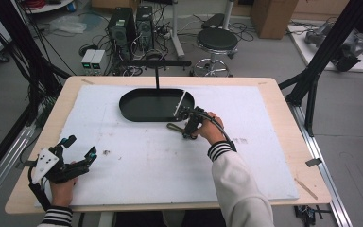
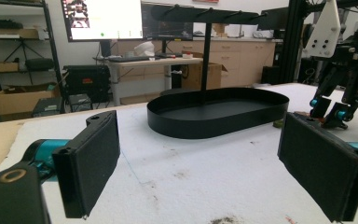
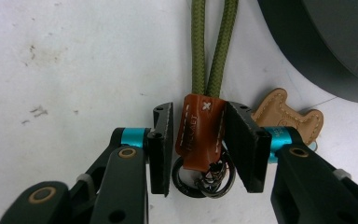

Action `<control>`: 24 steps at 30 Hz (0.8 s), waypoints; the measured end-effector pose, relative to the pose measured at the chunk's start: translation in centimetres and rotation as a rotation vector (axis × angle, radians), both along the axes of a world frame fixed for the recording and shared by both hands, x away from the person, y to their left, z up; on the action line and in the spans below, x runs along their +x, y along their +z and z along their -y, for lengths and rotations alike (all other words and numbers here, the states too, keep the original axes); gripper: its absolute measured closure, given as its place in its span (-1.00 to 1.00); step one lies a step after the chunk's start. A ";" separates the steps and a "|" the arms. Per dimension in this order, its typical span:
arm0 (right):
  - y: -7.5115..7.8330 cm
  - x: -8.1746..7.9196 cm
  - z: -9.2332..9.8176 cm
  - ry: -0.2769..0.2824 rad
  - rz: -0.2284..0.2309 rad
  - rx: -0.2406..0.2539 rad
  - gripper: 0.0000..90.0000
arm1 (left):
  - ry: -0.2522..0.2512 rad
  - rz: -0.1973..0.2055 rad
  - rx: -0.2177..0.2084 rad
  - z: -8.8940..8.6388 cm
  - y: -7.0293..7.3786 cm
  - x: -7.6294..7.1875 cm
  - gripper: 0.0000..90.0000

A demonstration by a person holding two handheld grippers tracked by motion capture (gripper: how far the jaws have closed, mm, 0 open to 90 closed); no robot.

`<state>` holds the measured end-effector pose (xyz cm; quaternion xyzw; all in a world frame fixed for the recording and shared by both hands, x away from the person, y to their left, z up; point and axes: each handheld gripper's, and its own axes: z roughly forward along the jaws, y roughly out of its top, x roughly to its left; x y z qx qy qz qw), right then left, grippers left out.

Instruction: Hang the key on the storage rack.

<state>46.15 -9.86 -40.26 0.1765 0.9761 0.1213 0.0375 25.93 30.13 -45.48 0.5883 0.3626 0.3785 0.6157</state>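
Both tongs [image 3: 199,149] flanking keychain [image 3: 200,133]

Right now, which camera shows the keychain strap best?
The right gripper view: the keychain strap sits large between the right gripper pads, with green cord, brown leather tab and rings clear. The high view shows a small olive loop; the left gripper view, a speck beside the tray.

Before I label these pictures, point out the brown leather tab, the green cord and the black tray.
Brown leather tab [image 3: 200,130], right gripper view, its middle.
Green cord [image 3: 214,46], right gripper view, right strand.
Black tray [image 2: 214,122], left gripper view, front wall.
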 end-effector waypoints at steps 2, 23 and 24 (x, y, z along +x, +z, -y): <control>0.0 0.0 -0.1 0.008 0.011 -0.018 0.45 | 0.001 0.000 -0.002 0.0 0.0 0.0 -0.70; 0.6 -0.2 0.0 0.013 0.031 0.000 0.63 | 0.001 -0.001 -0.002 0.0 0.0 0.0 -0.70; 0.9 -0.2 0.1 0.006 0.031 0.015 0.63 | 0.001 -0.001 -0.002 0.0 0.0 0.0 -0.70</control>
